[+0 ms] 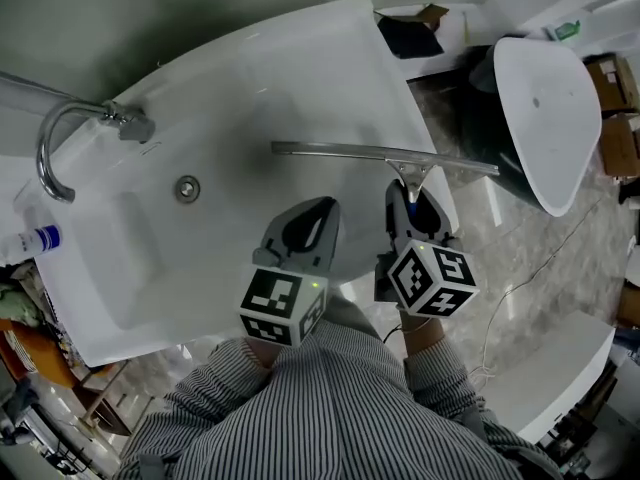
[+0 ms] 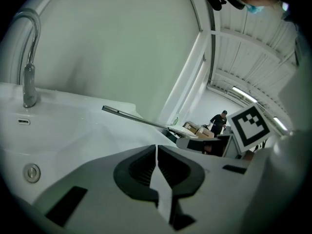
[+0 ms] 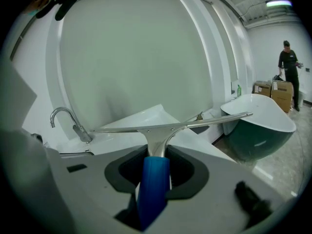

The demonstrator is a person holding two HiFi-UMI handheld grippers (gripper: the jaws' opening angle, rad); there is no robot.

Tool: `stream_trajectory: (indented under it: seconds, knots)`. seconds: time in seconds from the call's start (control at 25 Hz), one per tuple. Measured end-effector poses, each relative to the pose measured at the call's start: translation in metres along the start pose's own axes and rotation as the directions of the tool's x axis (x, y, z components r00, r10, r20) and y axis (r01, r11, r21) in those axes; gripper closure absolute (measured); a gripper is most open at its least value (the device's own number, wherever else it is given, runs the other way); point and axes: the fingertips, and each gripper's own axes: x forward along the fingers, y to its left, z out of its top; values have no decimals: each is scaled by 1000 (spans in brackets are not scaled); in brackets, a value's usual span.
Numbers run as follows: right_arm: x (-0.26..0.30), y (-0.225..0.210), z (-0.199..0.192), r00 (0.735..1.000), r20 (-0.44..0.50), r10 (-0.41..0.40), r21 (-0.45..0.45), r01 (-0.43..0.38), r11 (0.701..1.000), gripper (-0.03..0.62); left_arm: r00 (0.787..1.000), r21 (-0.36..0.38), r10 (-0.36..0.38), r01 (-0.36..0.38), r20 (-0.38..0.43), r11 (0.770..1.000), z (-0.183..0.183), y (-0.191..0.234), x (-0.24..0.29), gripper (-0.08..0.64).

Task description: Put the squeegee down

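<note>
Looking down in the head view, the right claw [image 1: 415,206] holds the squeegee [image 1: 385,154] at the frame's centre right. Its long metal blade lies crosswise above the near rim of a white tub [image 1: 300,58]. I cannot tell whether the blade touches the tub or hangs just above it. The left claw [image 1: 322,211] sits just beside it to the left, over the tub's inner slope. A faucet [image 1: 58,143] curves at the far left and a drain [image 1: 187,189] lies below it in the picture.

From the left gripper view, the left claw's jaws meet with nothing between them: clenched and empty. The squeegee's blade crosses the middle of the frame as a thin bar, with the faucet at the upper left.

From the right gripper view, the right claw is clamped on the squeegee's blue handle [image 3: 152,184], and the metal neck rises out of the jaws to the blade. A second tub [image 3: 258,116] stands at the right, with a person [image 3: 288,67] well beyond it.

Judging from this, the squeegee is being brought to its resting place and is not yet set down. The next move calls for lowering it until blade and handle both rest on a flat part of the rim, then parting the right jaws and drawing straight back. On the tub's curved slope it could slide once freed.
</note>
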Motion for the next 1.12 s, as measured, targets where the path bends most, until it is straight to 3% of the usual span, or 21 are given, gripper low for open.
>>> stream_trajectory:
  seconds: [0.48,0.96,1.12]
  knots:
    - [40,-13,-27,994,-109,-17,7,18,1000,480,999,-16,12,-12,-41,1000,-16,14,19,537]
    - [61,-25,-39,978,-195,-72,-35,66,997,480,997,-59,40,-44,-68,997,-28,30,26,537]
    - [64,-26,-38,975,-207,-87,-66,75,995,479,996,-40,39,-42,-80,998,-31,30,29,537]
